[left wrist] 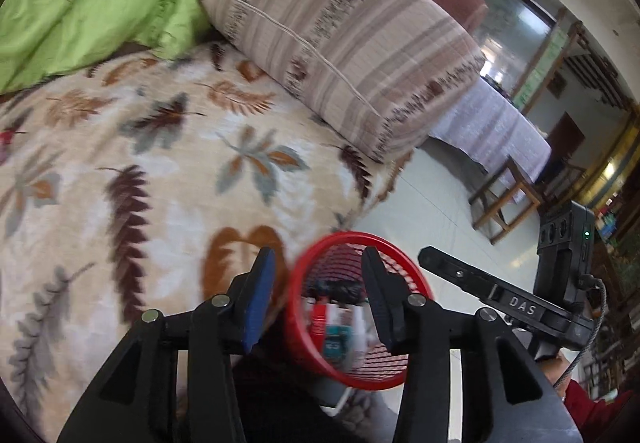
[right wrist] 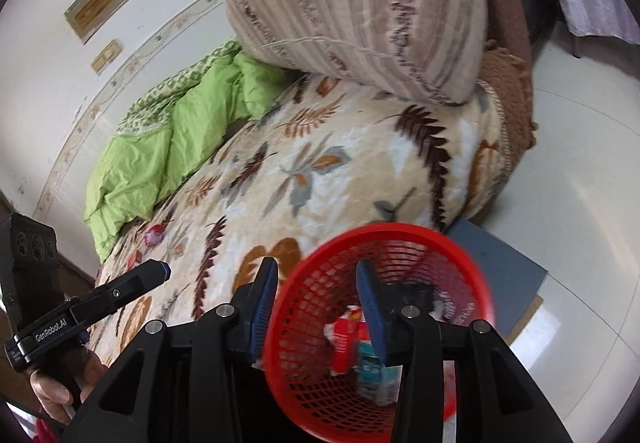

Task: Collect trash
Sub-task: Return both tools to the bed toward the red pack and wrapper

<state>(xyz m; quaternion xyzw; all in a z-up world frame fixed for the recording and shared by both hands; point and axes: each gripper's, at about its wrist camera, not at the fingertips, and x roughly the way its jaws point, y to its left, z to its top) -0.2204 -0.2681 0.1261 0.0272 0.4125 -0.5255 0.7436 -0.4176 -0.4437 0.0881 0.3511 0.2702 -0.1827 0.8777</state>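
A red mesh basket (right wrist: 400, 243) stands at the bed's near corner, blurred, its mouth tilted toward me. Inside lie a red-and-white packet (right wrist: 348, 335), a teal carton (right wrist: 374, 369) and something black. My right gripper (right wrist: 316, 271) is open. The basket's left wall passes between its jaws, close to the left pad, with the other pad inside the basket and clear of the mesh. My left gripper (left wrist: 318, 257) is open and holds nothing; the red basket (left wrist: 320, 243) with the packets shows beyond its fingers. From the right wrist, the left gripper (right wrist: 162, 269) hangs over the blanket, left of the basket.
The bed carries a leaf-patterned blanket (right wrist: 320, 171), a striped pillow (left wrist: 340, 35) and a crumpled green quilt (right wrist: 192, 131). A small pink thing (right wrist: 154, 235) lies on the blanket. A grey board (right wrist: 504, 263) lies on the white tile floor beside the basket. A cloth-covered table (left wrist: 492, 135) and wooden stool (left wrist: 508, 199) stand further off.
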